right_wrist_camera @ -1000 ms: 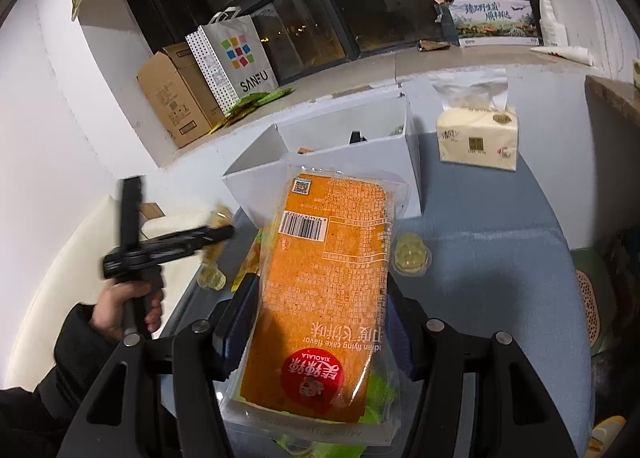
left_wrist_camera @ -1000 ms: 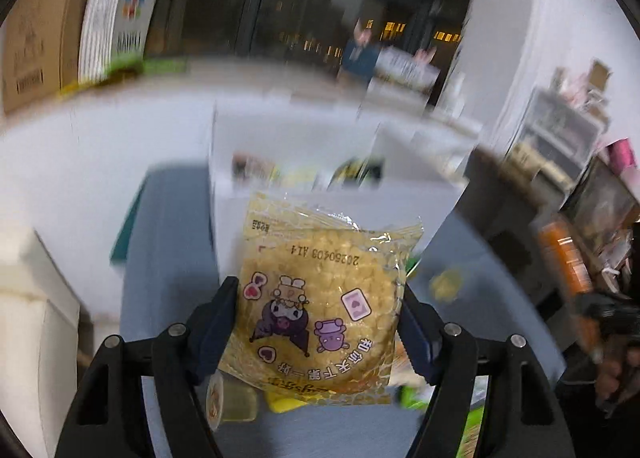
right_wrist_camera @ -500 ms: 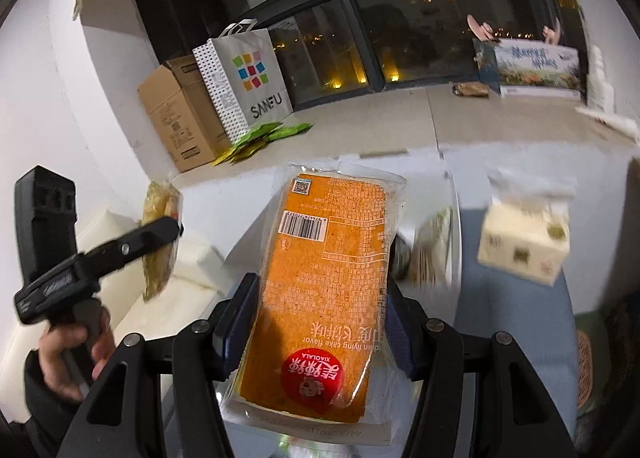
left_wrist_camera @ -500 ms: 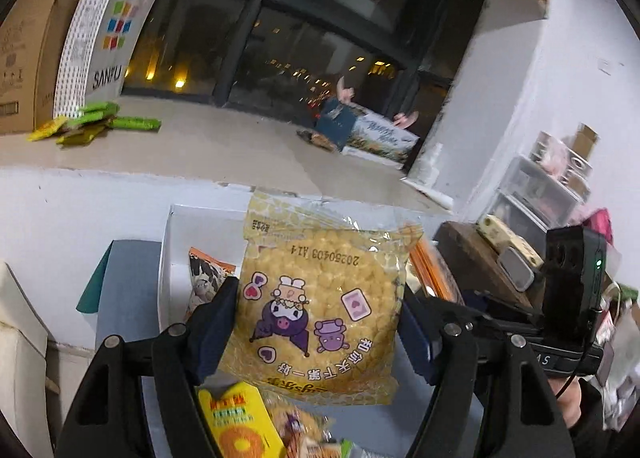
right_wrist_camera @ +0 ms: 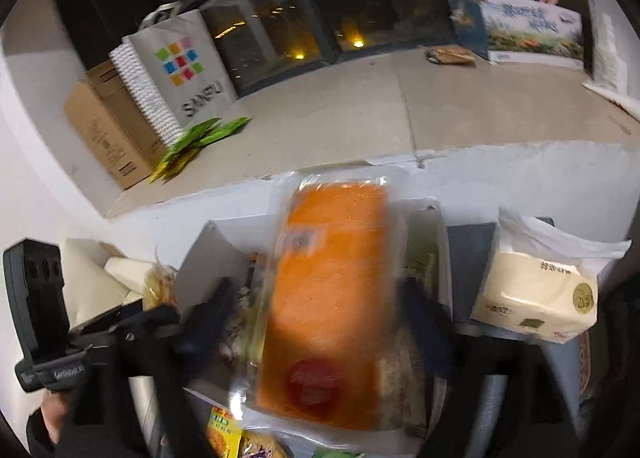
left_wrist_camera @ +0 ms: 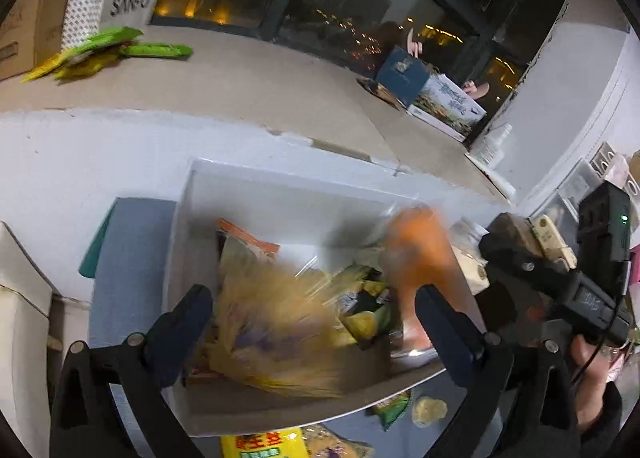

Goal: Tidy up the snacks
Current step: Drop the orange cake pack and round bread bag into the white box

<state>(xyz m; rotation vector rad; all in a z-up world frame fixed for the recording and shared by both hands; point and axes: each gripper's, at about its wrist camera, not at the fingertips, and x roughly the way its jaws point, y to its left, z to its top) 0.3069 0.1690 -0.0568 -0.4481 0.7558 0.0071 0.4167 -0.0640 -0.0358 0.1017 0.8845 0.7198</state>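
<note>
Both grippers hang over the white box [left_wrist_camera: 280, 178], which holds several snack packets. My left gripper [left_wrist_camera: 316, 322] has its jaws opening wide. The yellow puffed-snack packet [left_wrist_camera: 280, 322] is a blur between them, clear of the pads and dropping into the box. My right gripper [right_wrist_camera: 320, 326] also has its jaws opening. The orange cake packet [right_wrist_camera: 328, 298] is blurred and loose between them, above the box [right_wrist_camera: 208, 254]. In the left wrist view the same orange packet [left_wrist_camera: 420, 258] falls at the box's right side, under the right gripper [left_wrist_camera: 540, 290].
A tissue pack [right_wrist_camera: 536, 298] stands right of the box on the blue-grey table. A SANFU paper bag [right_wrist_camera: 180, 70], a cardboard carton [right_wrist_camera: 104, 126] and green sachets [left_wrist_camera: 120, 50] sit on the window sill. Loose snacks [left_wrist_camera: 264, 446] lie in front of the box.
Both grippers have moved forward to above the white box. Their jaws have spread, and the yellow packet and the orange packet have come loose and are dropping.
</note>
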